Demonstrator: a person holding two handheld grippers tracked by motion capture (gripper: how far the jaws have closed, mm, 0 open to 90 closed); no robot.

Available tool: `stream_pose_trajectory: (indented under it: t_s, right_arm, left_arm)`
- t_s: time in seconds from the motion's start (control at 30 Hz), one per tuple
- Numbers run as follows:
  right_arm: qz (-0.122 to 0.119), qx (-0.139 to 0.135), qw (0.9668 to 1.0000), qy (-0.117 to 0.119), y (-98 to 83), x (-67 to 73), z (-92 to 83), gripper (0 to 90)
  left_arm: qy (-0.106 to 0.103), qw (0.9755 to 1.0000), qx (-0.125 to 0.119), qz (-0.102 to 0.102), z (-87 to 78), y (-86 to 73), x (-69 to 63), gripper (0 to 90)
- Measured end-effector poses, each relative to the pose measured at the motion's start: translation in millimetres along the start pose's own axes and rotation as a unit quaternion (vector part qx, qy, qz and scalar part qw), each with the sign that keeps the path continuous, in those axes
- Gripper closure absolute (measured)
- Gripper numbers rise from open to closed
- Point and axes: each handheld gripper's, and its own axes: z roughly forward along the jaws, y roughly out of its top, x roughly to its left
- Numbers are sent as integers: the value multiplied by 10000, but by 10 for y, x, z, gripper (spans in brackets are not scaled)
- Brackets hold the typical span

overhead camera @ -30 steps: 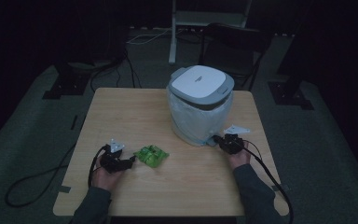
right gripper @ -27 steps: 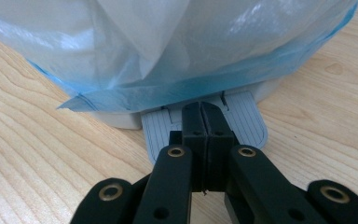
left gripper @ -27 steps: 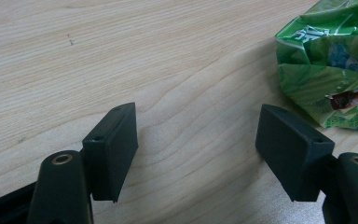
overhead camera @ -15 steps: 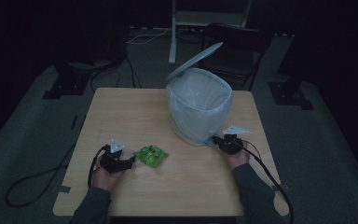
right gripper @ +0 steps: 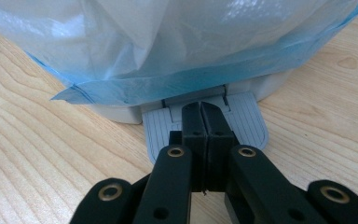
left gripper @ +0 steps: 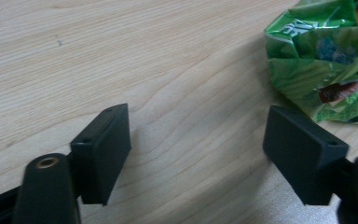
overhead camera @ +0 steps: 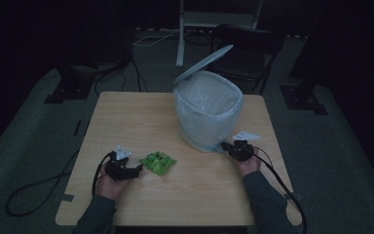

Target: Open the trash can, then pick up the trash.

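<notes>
High view: a wooden surface [overhead camera: 141,122] carries a pedal bin [overhead camera: 208,114] lined with a pale plastic bag [overhead camera: 202,105]; the bin's lid [overhead camera: 203,63] stands raised, tilted back from the rim. A crumpled green wrapper [overhead camera: 158,162] lies on the surface near the person's edge, left of the bin and well apart from it.

The left tongs [overhead camera: 137,170] rest low on the surface just beside the wrapper. Left gripper view: the jaws stand wide apart, having just been opening, with bare wood between them; the wrapper [left gripper: 324,60] lies beyond the right-hand jaw, close to it; contact cannot be told.

The right tongs [overhead camera: 226,148] lie at the foot of the bin. Right gripper view: the jaws are closed flat against each other, gripping nothing, and their tips rest on the grey ribbed pedal [right gripper: 161,128] that juts from the bin's base beneath the bag's blue hem [right gripper: 177,84].
</notes>
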Motion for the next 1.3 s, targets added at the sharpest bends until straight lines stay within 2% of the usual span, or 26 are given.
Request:
stream_pose_trajectory:
  t_s: [0.17,0.23,0.3,0.4,0.5,0.67,0.73,0.83,0.93,0.97,1.0,1.03,1.2,1.23,1.3]
  right_arm:
    - [-8,4,10000,29,3,-5,2,892]
    - [-9,-2,10000,49,3,-9,4,892]
    - [-9,-9,10000,71,3,-14,7,892]
    - [-11,-14,10000,93,4,-15,11,892]
    - [-6,-15,10000,97,4,-15,11,892]
    - [-4,-9,10000,82,7,-5,12,891]
    - [-3,-8,10000,77,7,-2,13,892]
    - [-7,-11,10000,77,7,-1,13,892]
    - [-14,-12,10000,83,7,-2,14,891]
    - [-14,-12,10000,83,7,-2,14,891]
    - [-11,-12,10000,86,7,-1,14,892]
    - [-6,-11,10000,93,7,-2,14,892]
    - [-12,-11,10000,94,7,-1,15,892]
    - [-18,-11,10000,95,8,0,15,892]
    - [-21,-8,10000,96,8,1,16,892]
  left_arm:
    - [11,10000,88,-10,-27,5,-6,229]
    - [-24,10000,81,-49,-69,3,4,326]
    - [-82,9998,-75,-172,-135,7,22,357]
    - [-288,9978,-456,-385,-247,26,50,388]
    - [-473,9960,-660,-380,-303,46,21,388]
    - [-625,9949,-773,-177,-337,89,-79,385]
    - [-662,9943,-818,-162,-356,99,-88,382]
    - [-740,9930,-891,-220,-386,102,-82,382]
    - [-859,9907,-992,-368,-442,104,-86,382]
    - [-859,9907,-992,-368,-442,104,-86,382]
    - [-1005,9882,-1075,-414,-491,99,-122,382]
    - [-1048,9876,-1097,-394,-511,96,-153,382]
    - [-1141,9876,-1044,-255,-535,84,-325,364]
    - [-1153,9882,-988,-216,-514,81,-357,362]
    - [-1071,9908,-820,-91,-452,78,-421,362]
